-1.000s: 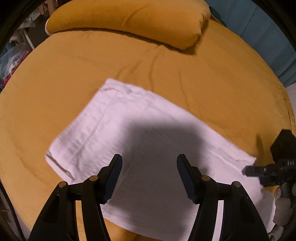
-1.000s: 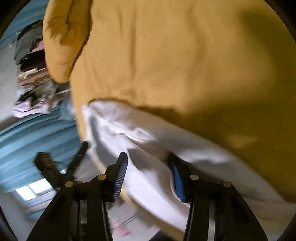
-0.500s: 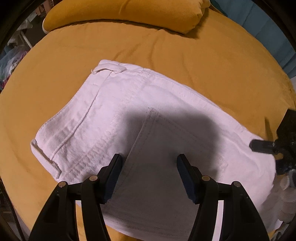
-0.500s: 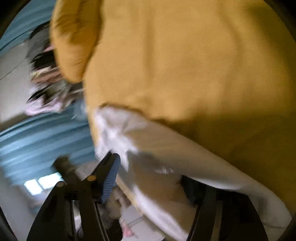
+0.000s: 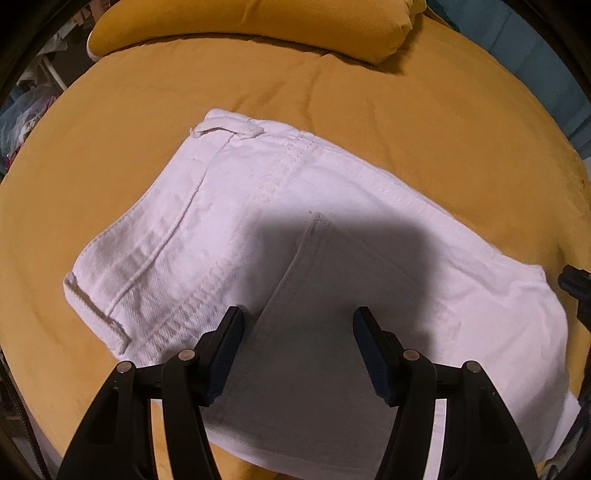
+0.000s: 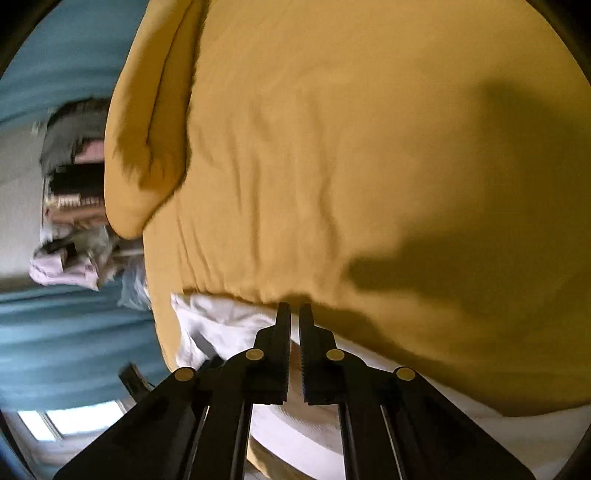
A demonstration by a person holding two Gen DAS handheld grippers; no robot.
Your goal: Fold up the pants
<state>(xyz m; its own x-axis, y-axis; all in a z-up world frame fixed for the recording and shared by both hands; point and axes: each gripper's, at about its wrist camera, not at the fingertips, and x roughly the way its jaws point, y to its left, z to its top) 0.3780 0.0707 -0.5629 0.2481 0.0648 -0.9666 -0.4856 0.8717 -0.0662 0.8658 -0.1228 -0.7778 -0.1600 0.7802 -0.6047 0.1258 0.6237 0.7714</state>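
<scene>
White pants lie flat on the yellow bed, waistband to the left and a back pocket in the middle. My left gripper is open and empty, held just above the pocket area. The right gripper's black tip shows at the far right edge by the pants' right end. In the right wrist view, rolled sideways, my right gripper is shut on the white pants at their edge, with cloth pinched between the fingers.
A yellow pillow lies at the head of the bed, also in the right wrist view. Teal curtains, a window and piled clothes lie beyond the bed's edge.
My left gripper came lower and closer over the pants, still open. My right gripper went from open around the pants' edge to shut on it.
</scene>
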